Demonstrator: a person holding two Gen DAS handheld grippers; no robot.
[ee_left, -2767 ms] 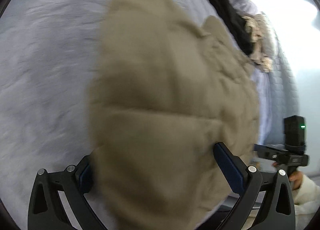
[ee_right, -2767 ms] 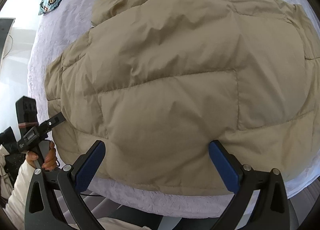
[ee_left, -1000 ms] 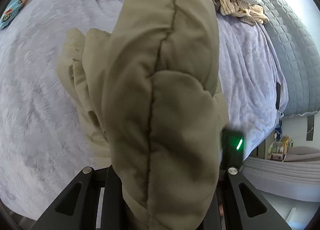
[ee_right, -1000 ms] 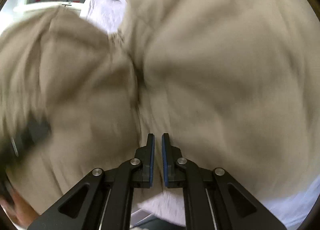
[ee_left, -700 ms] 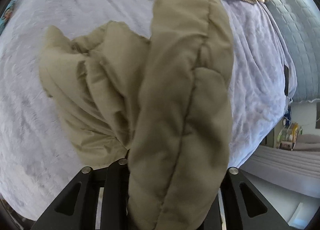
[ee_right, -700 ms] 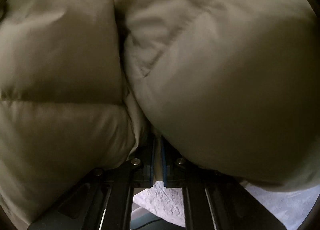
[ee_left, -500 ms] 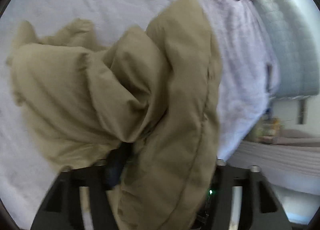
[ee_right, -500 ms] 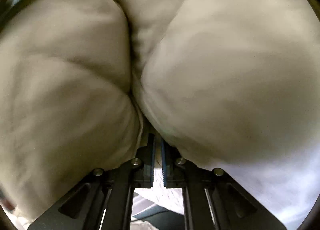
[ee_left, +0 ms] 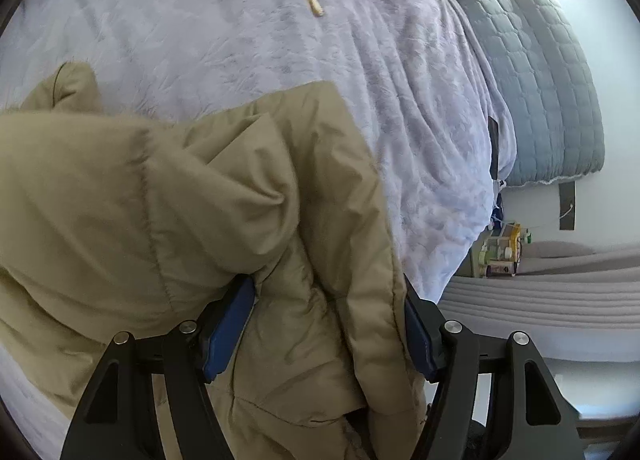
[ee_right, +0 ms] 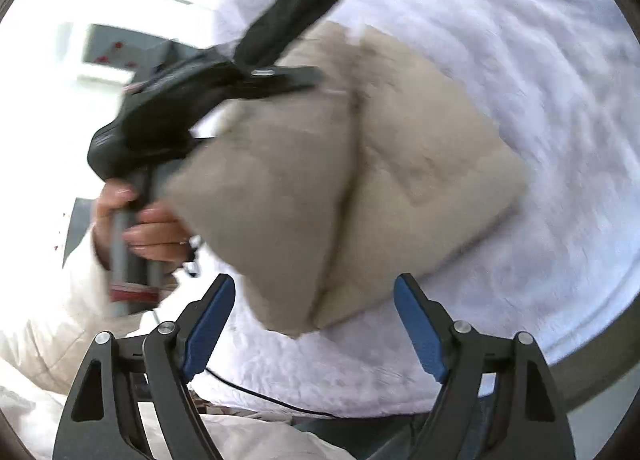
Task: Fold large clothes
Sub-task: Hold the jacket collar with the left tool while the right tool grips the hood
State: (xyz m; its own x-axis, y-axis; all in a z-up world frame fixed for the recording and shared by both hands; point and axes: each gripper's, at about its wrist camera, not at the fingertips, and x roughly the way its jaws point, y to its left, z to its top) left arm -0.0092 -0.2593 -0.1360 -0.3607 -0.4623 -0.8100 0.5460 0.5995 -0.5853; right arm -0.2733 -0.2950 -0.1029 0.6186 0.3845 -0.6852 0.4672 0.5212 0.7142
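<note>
A soft, light, puffy beige quilted down jacket (ee_left: pixel 168 219) is bunched between the left hand-held gripper (ee_left: pixel 326 328), half open; ahead of the empty, opening right hand-held gripper (ee_right: pixel 314 316), its stitched hem offers firmer hold.

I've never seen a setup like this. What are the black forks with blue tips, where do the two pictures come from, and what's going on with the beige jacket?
No robot: a person holds a two-fingered tool in each hand, a camera on each looking along its fingers. One picture is from the left tool, the other from the right tool. A beige puffer jacket lies bunched on a lilac blanket on a bed. Jacket fabric sits between the left tool's blue pads; whether they grip it is unclear. The right tool's jaws are opening, holding nothing. The person's hand holds the left tool's handle.
</note>
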